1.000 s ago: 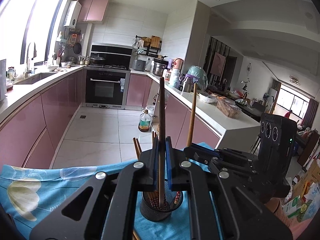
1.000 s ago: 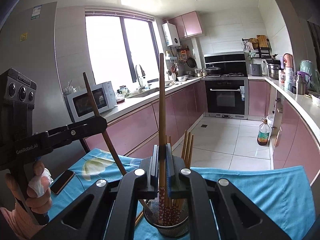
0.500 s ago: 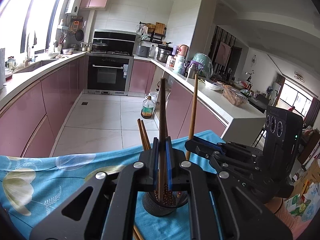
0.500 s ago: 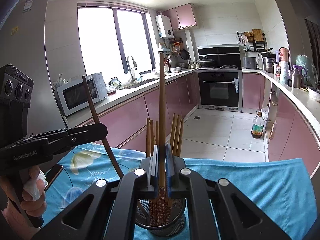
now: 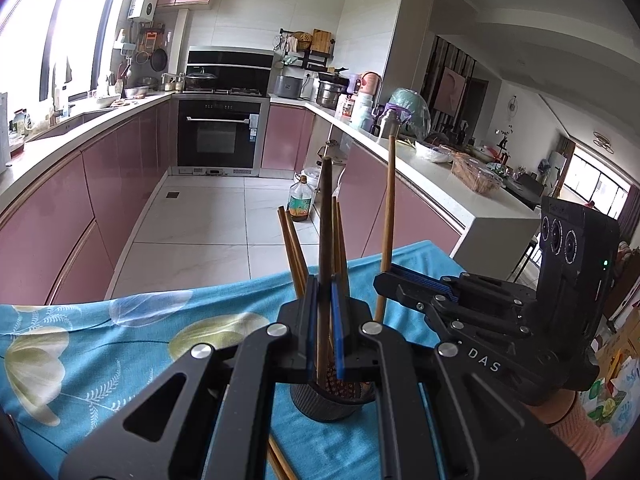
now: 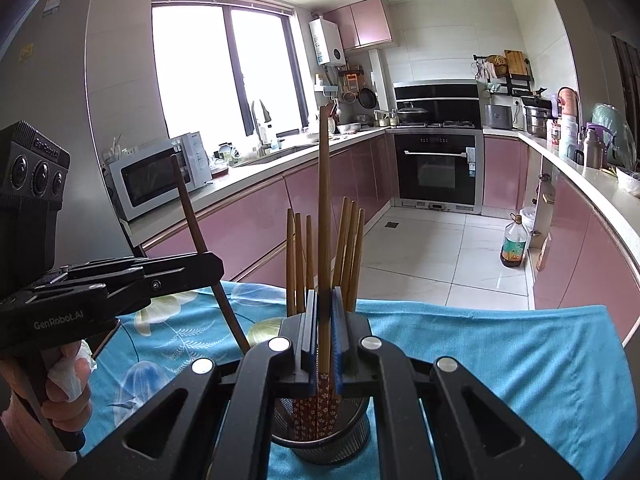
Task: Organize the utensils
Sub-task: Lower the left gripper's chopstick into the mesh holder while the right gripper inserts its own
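A black mesh utensil cup [image 5: 332, 400] stands on the blue flowered cloth [image 5: 120, 344], with several wooden chopsticks [image 6: 348, 248] upright in it. My left gripper [image 5: 325, 320] is shut on a dark brown chopstick [image 5: 325, 216], held upright over the cup. My right gripper [image 6: 324, 328] is shut on a lighter chopstick [image 6: 324, 200], its patterned lower end inside the cup [image 6: 320, 436]. Each gripper shows in the other's view, the right [image 5: 460, 304] and the left [image 6: 120, 280], on either side of the cup.
One more chopstick [image 5: 280, 462] lies on the cloth near the cup's base. The cloth's far edge [image 6: 520, 312] drops to a tiled kitchen floor. Pink cabinets, an oven and an oil bottle [image 6: 512, 246] stand beyond.
Both grippers have moved down with their chopsticks toward the cup. More of the chopsticks standing in the cup now show above the fingers.
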Demonstrator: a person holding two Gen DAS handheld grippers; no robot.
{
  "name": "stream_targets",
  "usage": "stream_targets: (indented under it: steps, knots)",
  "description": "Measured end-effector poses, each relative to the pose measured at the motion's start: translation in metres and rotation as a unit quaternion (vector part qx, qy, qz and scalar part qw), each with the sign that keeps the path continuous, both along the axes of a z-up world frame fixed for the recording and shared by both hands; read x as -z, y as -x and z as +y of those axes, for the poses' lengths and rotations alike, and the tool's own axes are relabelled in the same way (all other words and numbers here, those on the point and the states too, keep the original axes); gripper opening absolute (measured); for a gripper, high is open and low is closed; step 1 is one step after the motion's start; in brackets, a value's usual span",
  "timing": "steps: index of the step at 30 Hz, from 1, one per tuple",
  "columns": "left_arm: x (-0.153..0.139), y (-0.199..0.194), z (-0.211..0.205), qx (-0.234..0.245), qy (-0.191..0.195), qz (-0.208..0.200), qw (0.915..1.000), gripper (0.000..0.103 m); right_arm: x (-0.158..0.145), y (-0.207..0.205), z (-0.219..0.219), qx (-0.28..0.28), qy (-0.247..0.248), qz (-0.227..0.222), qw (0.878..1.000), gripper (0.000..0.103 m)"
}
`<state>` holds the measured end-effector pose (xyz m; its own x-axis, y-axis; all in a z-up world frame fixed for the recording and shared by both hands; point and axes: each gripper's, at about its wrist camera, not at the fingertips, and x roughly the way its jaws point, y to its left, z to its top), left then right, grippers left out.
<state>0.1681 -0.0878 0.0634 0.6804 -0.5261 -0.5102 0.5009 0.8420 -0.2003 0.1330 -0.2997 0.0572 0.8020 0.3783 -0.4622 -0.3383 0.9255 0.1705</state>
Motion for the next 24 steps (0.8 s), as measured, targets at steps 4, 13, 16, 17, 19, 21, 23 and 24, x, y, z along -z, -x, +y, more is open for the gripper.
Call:
stream_targets:
  steps: [4,13,16,17,19,21,23,24]
  knots:
    - [0.002,-0.002,-0.001,0.001,-0.003,0.005,1.0000,0.007,0.002,0.000,-0.001,-0.002,-0.001,0.003,1.000,0.006]
    - [0.009,-0.008,-0.007,0.003,-0.018,0.017,0.9997,0.007,0.009,-0.001,-0.001,-0.004,0.005,0.016,1.000,0.006]
    - [0.010,-0.010,-0.009,0.003,-0.021,0.019,0.9996,0.007,0.011,-0.002,-0.001,-0.006,0.005,0.022,1.000,0.006]
    - [0.010,-0.010,-0.010,0.003,-0.021,0.020,0.9996,0.007,0.012,-0.002,-0.001,-0.006,0.006,0.024,1.000,0.006]
    - [0.010,-0.011,-0.012,0.004,-0.022,0.021,0.9995,0.007,0.015,-0.004,-0.001,-0.007,0.008,0.030,0.999,0.006]
    - [0.011,-0.011,-0.012,0.003,-0.024,0.021,0.9995,0.007,0.018,-0.005,0.000,-0.006,0.012,0.035,0.999,0.006]
    - [0.012,-0.012,-0.014,0.002,-0.025,0.023,0.9994,0.007,0.020,-0.007,0.000,-0.006,0.011,0.042,0.999,0.006]
    - [0.012,-0.013,-0.013,0.001,-0.025,0.025,0.9994,0.007,0.021,-0.008,-0.001,-0.005,0.010,0.045,0.999,0.006]
